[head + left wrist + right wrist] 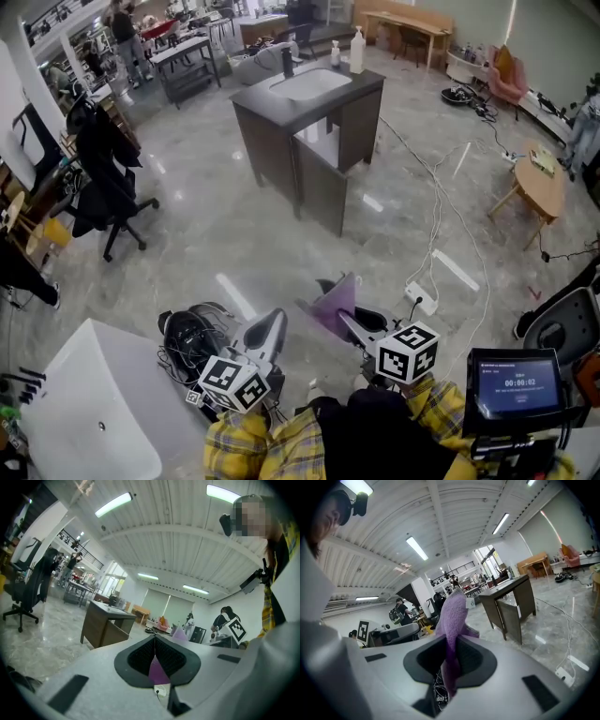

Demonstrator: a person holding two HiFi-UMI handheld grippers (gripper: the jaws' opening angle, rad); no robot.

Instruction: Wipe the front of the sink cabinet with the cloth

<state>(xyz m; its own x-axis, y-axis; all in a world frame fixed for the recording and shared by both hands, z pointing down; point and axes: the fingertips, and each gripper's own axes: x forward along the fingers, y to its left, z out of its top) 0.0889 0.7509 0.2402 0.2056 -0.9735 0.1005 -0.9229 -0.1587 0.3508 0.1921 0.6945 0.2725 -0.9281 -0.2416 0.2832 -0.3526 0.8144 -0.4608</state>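
Observation:
The dark sink cabinet (321,183) with its white basin (309,84) stands well ahead of me on the marble floor. It also shows in the left gripper view (105,626) and the right gripper view (511,603). A purple cloth (334,306) sticks up from my right gripper (349,321), whose jaws are shut on it; the cloth (452,616) rises between the jaws of the right gripper (451,644). My left gripper (277,321) is beside it, low and near my body. The left gripper (154,639) has its jaws closed tip to tip with nothing held. Both are far from the cabinet.
A black office chair (105,178) stands at the left and a white tub (94,403) at lower left. Cables (437,211) and a power strip (422,298) lie on the floor to the right of the cabinet. A round wooden table (544,183) is further right. A screen (514,382) is by my right side.

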